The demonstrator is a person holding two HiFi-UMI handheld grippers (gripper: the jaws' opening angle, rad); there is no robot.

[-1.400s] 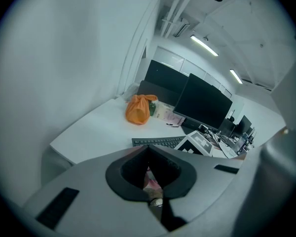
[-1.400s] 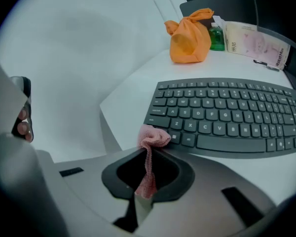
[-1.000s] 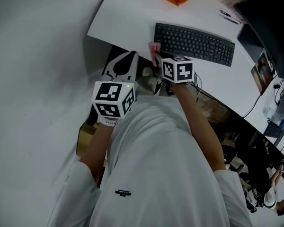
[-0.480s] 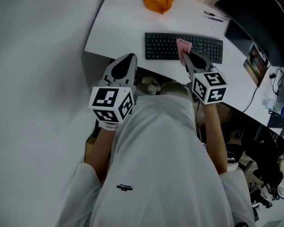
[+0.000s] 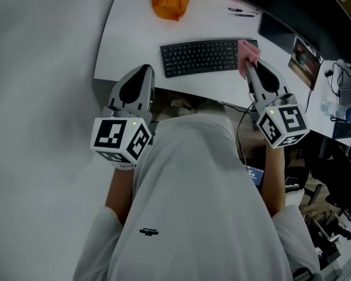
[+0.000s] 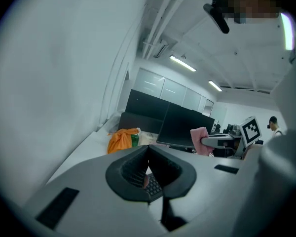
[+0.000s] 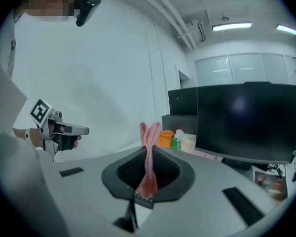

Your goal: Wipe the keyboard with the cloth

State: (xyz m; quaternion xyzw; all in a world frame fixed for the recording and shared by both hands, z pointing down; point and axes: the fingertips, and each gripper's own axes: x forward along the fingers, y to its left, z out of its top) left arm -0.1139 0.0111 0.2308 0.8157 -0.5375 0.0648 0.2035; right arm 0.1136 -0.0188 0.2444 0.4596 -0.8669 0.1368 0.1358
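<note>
Two tongs: right tongs (image 5: 250, 69) pinch the one pink cloth (image 5: 248, 52), now at the single keyboard's (image 5: 202, 56) right end, moved there from its middle. Left tongs (image 5: 141, 70), closed and empty, hover at the desk's (image 5: 128, 34) near edge.

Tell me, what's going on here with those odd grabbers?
A person at a white desk holds a gripper in each hand. The right gripper is shut on a pink cloth, poised at the right end of the black keyboard. The left gripper is shut and empty, by the desk's front edge, left of the keyboard.
</note>
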